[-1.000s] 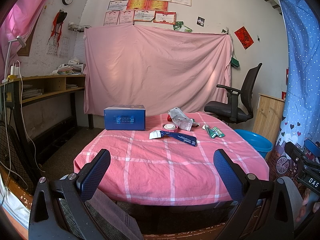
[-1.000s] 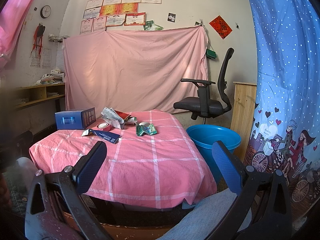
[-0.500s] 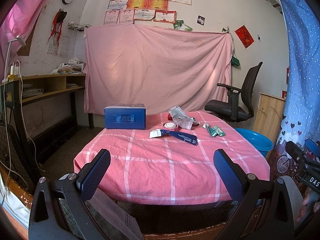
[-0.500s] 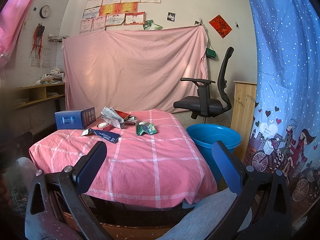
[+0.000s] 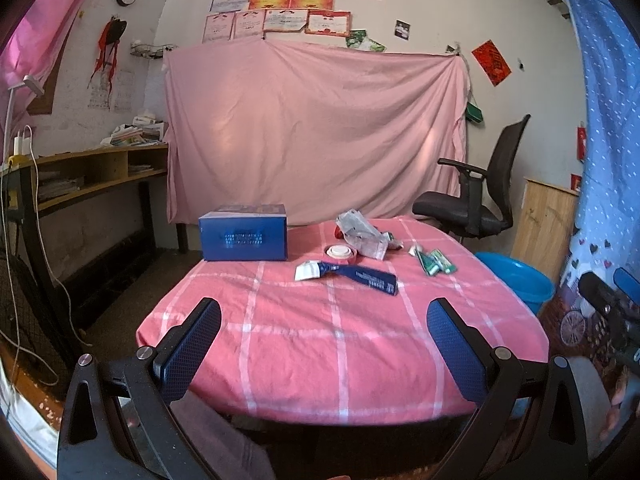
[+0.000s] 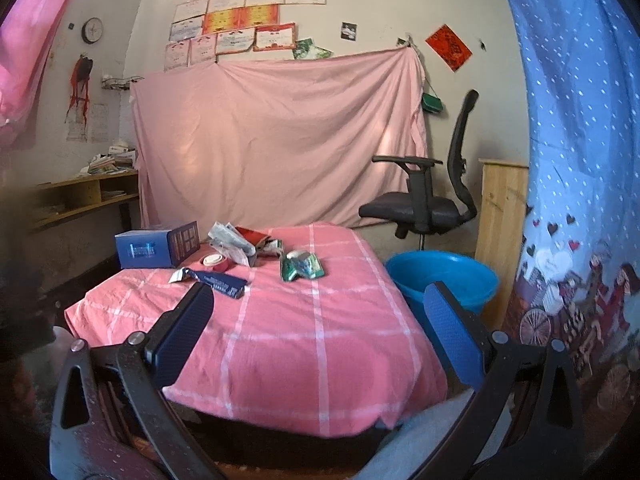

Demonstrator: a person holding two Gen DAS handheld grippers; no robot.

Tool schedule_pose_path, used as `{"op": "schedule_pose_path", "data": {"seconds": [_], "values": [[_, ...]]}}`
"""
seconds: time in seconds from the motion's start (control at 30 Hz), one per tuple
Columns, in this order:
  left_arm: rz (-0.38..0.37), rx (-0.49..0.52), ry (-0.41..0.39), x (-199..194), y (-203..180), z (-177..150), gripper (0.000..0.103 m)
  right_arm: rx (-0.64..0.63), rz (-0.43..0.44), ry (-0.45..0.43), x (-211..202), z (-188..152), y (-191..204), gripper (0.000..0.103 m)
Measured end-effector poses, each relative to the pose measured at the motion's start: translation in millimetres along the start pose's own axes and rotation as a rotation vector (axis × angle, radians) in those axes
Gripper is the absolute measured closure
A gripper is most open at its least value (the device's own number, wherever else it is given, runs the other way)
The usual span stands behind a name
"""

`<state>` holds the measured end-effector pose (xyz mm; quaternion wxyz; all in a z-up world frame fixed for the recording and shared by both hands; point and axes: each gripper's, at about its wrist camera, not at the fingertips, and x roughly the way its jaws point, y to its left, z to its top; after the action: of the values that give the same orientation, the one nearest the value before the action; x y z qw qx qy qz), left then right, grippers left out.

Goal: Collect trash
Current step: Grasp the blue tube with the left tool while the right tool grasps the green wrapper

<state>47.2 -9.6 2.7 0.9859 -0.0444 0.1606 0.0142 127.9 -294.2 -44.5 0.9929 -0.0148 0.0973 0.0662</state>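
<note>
Trash lies at the far part of a table under a pink checked cloth (image 5: pixel 344 336) (image 6: pixel 320 344): a flat dark blue wrapper (image 5: pixel 352 274) (image 6: pixel 214 280), crumpled clear plastic (image 5: pixel 362 234) (image 6: pixel 232 242), green wrappers (image 5: pixel 436 262) (image 6: pixel 302 266) and a red-and-white tape roll (image 5: pixel 340 253) (image 6: pixel 215 262). A blue basin (image 5: pixel 516 280) (image 6: pixel 444 278) stands on the floor right of the table. My left gripper (image 5: pixel 324 332) hangs open over the table's near edge, nothing between its fingers. My right gripper (image 6: pixel 318 320) is open too, near the table's front right.
A blue box (image 5: pixel 244 236) (image 6: pixel 158 246) sits at the table's back left. A black office chair (image 5: pixel 476 196) (image 6: pixel 432 184) stands behind the basin, a wooden desk (image 5: pixel 88 176) along the left wall, and a blue dotted curtain (image 6: pixel 580 160) at right.
Both grippers have moved forward toward the table, the right one more, and the right view has tilted slightly. Both stay open and nothing on the table has moved.
</note>
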Motion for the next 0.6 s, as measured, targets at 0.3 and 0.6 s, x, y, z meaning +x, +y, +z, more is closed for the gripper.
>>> {"op": "schedule_pose_path", "data": {"seconds": [0.3, 0.6], "values": [[0.045, -0.051, -0.055, 72.3, 2.1, 37.8, 0.002, -0.026, 0.013, -0.059, 69.6, 32.2, -7.3, 0.000], [0.076, -0.048, -0.056, 141.4, 7.5, 49.9, 0.002, -0.033, 0.038, -0.077, 139.2, 48.4, -6.8, 0.000]]}}
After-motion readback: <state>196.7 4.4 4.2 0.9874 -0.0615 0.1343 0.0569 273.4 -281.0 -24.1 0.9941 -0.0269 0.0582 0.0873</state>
